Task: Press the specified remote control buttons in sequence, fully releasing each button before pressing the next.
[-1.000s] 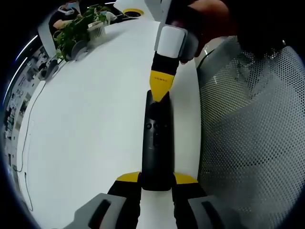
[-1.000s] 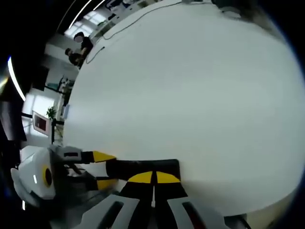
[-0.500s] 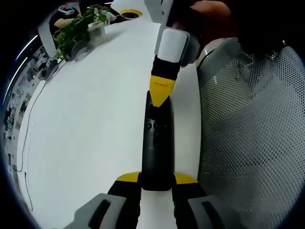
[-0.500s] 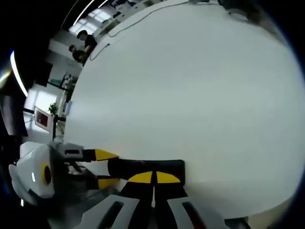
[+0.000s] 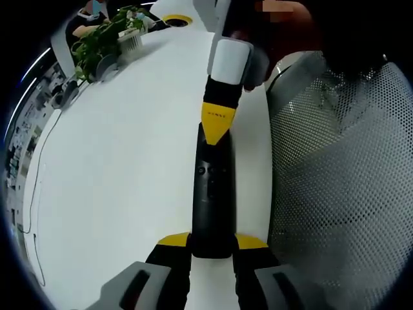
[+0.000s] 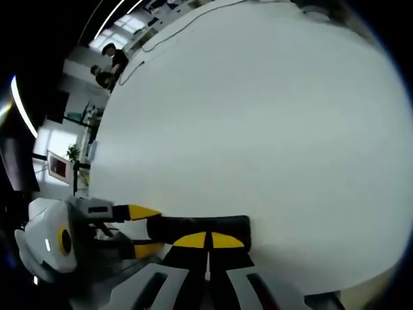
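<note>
R tongs (image 5: pixel 215 129) steady; 1 remote (image 5: pixel 212 194), 1 plant (image 5: pixel 103 35).

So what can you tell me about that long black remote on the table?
The remote is a slim, matte black bar, plastic by the look of it, lying flat on the white table near its edge. A few small buttons sit around its middle. The left gripper clamps its near end between yellow-tipped fingers. The right gripper, fingers closed to one yellow point, touches the far end from above; whether it is pressing a button cannot be told.
</note>
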